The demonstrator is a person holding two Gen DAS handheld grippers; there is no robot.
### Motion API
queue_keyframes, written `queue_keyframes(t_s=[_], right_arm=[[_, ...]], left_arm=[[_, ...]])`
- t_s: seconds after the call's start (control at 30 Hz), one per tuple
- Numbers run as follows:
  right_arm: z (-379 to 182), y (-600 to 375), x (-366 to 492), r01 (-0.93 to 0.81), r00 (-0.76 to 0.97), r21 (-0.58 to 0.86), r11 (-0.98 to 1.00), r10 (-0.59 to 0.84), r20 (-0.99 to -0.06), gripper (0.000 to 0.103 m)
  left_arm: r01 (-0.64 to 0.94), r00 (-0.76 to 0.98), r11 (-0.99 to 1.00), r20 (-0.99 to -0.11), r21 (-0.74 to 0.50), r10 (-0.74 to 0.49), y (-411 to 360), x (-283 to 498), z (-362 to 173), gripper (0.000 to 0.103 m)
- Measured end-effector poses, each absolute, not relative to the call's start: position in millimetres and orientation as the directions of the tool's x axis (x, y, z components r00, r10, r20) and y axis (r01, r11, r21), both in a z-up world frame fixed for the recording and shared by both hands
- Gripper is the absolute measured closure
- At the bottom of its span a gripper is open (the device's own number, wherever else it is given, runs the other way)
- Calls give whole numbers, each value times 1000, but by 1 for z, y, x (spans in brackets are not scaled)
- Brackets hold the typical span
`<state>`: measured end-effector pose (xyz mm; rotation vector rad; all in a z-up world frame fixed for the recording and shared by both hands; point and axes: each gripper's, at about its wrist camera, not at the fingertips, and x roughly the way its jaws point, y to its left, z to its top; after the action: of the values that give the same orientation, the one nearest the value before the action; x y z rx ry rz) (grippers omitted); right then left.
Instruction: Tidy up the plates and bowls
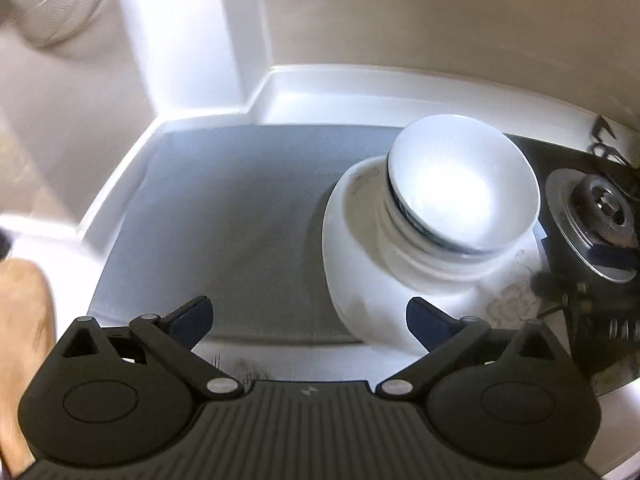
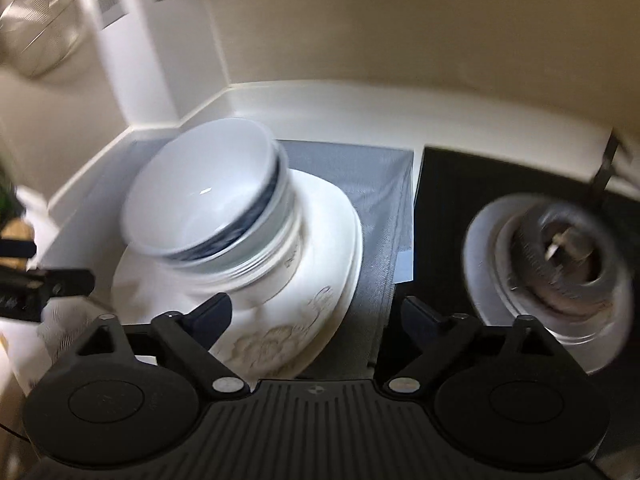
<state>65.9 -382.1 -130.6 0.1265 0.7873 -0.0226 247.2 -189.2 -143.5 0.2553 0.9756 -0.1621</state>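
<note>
The left gripper (image 1: pixel 308 320) is held low over the near edge of the white counter (image 1: pixel 280 356), looking forward and down, its jaws spread wide with nothing between them. The right gripper (image 2: pixel 316 320) is held likewise, jaws wide apart and empty, its left fingertip (image 2: pixel 214 314) in front of the plate's near rim; contact cannot be told through the blur.

Beyond the left gripper, from 10 to 12 o'clock, lies a bare stretch of grey mat (image 1: pixel 224 220). At 1 o'clock on the mat's right side sits a white plate stack (image 1: pixel 360 264) with a floral edge, and on it a stack of white bowls (image 1: pixel 460 196), the top one open-side up.

At 2 o'clock from the right gripper, just beside the mat's right edge, is a black stove top (image 2: pixel 460 208) with a burner (image 2: pixel 560 252). Farther off, the counter's raised rim meets the wall, and a mesh strainer (image 1: pixel 56 0) hangs at 10 o'clock.
</note>
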Motion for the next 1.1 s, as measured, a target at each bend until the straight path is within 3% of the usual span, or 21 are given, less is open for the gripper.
queue_keyframes(t_s=[0.13,0.27,0.47,0.8,1.1], right_arm=[[-119,-370,43,84,704,91,992,6,-710,6],[-109,-369,24,94,715,119,989,16,-699,6],[-99,-364,-7,164,739,116,980,-44,-672,6],[-88,-346,-40,267,729,118,956,-120,-674,6],[-87,-335,-51,299,725,103,949,-155,-671,6]], left_arm=[[181,521,980,-853,82,-25,-183,229,-141,0],[182,536,977,-844,110,-5,-188,222,-140,0],[267,580,950,-815,163,-23,-193,195,-124,0],[392,567,913,-811,108,-147,-186,175,-109,0],[425,549,900,-818,93,-175,-184,171,-109,0]])
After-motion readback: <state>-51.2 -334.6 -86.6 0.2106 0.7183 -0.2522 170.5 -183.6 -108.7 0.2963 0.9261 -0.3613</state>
